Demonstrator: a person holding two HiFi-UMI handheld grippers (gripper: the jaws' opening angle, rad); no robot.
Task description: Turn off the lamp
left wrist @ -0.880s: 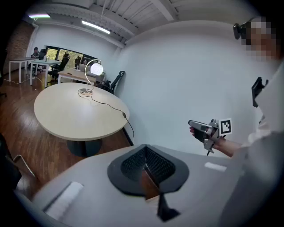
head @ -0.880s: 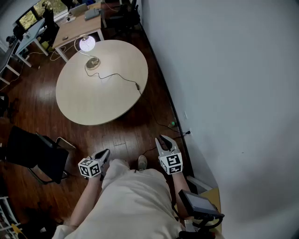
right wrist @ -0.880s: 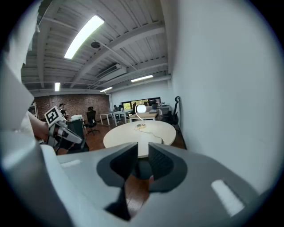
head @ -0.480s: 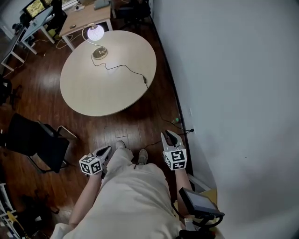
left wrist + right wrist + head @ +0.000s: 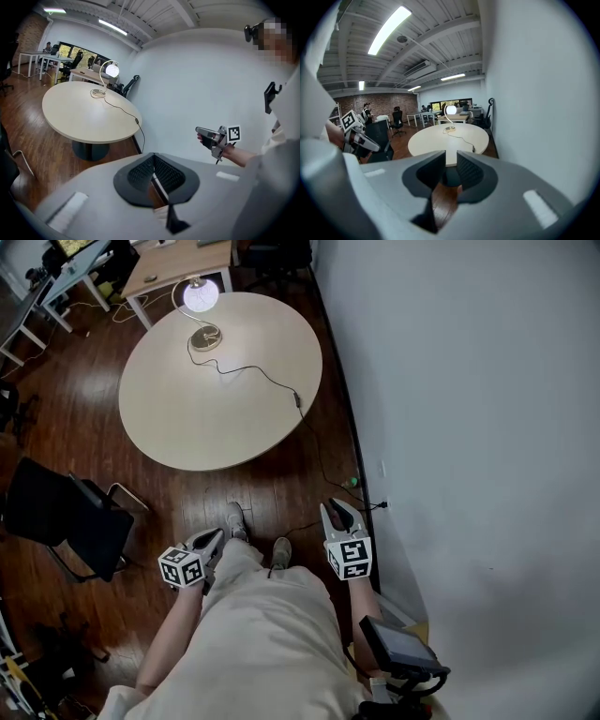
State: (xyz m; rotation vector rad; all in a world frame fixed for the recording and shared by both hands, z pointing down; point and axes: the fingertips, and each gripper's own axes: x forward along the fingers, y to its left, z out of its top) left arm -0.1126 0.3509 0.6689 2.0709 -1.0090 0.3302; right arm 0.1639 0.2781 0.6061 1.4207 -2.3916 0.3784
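At 11 o'clock on the counter (image 5: pixel 216 409), near its far rim: lamp (image 5: pixel 202 298). From it toward 4 o'clock, over the edge: cord (image 5: pixel 259 375). At 8 o'clock: chair (image 5: pixel 66 526). At 6 o'clock, well short of the counter: left gripper (image 5: pixel 213 540), right gripper (image 5: pixel 336 513).

An office: desks (image 5: pixel 183 263), black chairs (image 5: pixel 66 521), a round meeting table (image 5: pixel 216 390).

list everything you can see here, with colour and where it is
table: 1, beige, round, ahead on the wood floor
lamp: 1, lit white globe, table's far edge
cord: 1, black, from lamp across table, over its right edge
chair: 1, black, left of the person
desks: several, wood and white, beyond the table
left hand-held gripper: 1, grey, jaws together, empty
right hand-held gripper: 1, grey, jaws slightly apart, empty
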